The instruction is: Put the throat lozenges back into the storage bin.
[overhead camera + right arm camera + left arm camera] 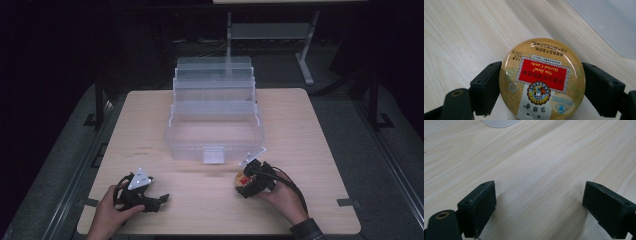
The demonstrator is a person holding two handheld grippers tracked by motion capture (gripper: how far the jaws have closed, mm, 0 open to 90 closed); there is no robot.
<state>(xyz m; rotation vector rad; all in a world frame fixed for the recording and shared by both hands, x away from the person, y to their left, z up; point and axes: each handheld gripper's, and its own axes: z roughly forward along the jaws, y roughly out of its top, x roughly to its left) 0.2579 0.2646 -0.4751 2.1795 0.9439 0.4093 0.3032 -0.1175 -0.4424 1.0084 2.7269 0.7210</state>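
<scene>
Gripping a round candy tin (542, 81) by its rim, my right gripper (541, 87) has its 2 black jaws pressed against opposite sides of it, low over the wooden table (310, 145) near the front right. I can see the tin's lid clearly in the right gripper view: glossy gold with a fine floral pattern, a red rectangular label reading "Nin Jiom Herbal Candy" with Chinese characters under it, a round emblem below that, a pale strip of characters, and a small blue mark on a light patch; all the print appears upside down from this camera. In the high view the tin (243, 180) sits just in front of the clear plastic tiered organizer box (215, 115), which stands open at the table's middle. My left gripper (150, 199) rests at the front left, well apart from the tin, its jaws spread wide over bare wood with nothing between them.
</scene>
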